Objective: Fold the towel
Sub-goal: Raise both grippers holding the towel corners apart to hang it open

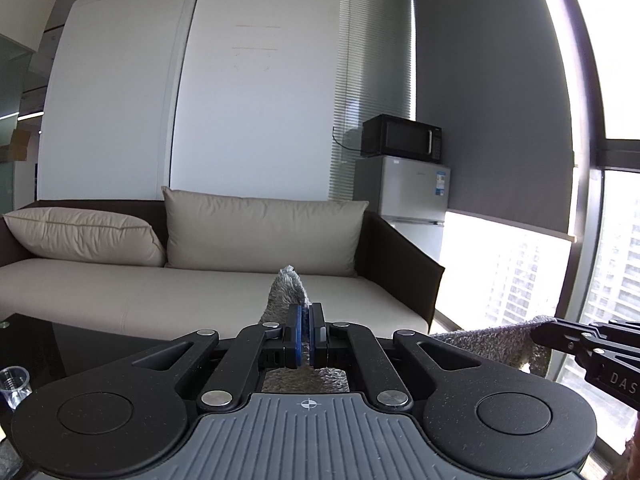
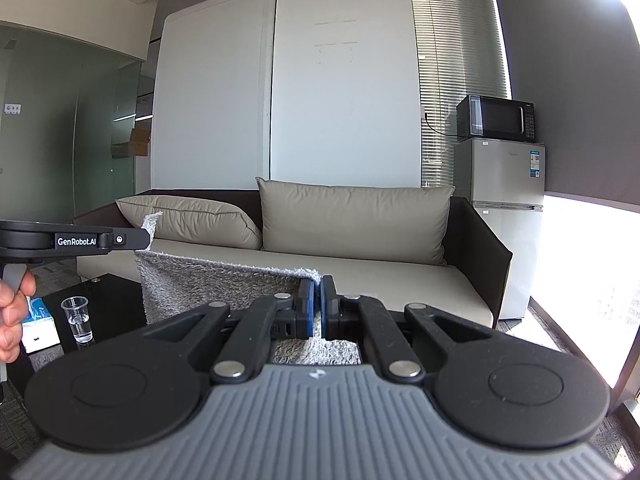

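A: What lies ahead?
B: A sofa [image 2: 360, 272]; black tabletop [image 2: 116, 300] with a cup [image 2: 78, 318] low left.
A: The towel [image 2: 224, 284]?
B: In the air, stretched between both. Left gripper [image 1: 306, 330] and right gripper [image 2: 320, 304] have jaws pressed together, each pinching a top corner.

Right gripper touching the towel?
Touching. Right wrist view: right gripper has its blue pads closed on the grey towel corner.
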